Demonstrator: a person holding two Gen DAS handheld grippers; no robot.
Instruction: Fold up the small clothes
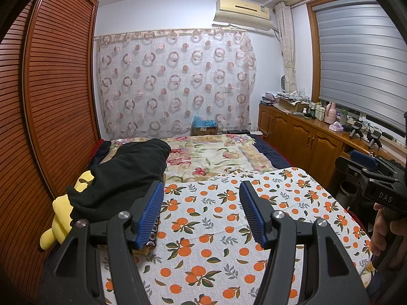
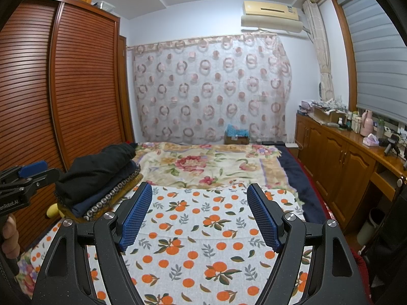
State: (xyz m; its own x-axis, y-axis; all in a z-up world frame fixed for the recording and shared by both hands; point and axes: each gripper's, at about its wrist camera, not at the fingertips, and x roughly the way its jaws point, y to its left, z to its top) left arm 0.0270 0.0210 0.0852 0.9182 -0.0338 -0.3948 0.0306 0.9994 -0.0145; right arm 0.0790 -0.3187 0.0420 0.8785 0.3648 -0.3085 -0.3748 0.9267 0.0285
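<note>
A stack of folded dark clothes (image 2: 99, 178) lies at the left side of the bed, a black garment (image 1: 122, 175) on top. A white cloth with orange fruit print (image 1: 216, 218) is spread flat over the near part of the bed, and shows in the right wrist view too (image 2: 203, 228). My left gripper (image 1: 201, 195) is open and empty above that cloth, right of the stack. My right gripper (image 2: 199, 198) is open and empty above the same cloth. Each gripper shows at the edge of the other's view.
A yellow plush toy (image 1: 61, 216) lies under the stack by the slatted wooden wardrobe (image 1: 51, 101). A floral blanket (image 2: 203, 165) covers the far bed. A wooden cabinet (image 2: 343, 162) with clutter runs along the right. A patterned curtain (image 1: 175, 81) hangs behind.
</note>
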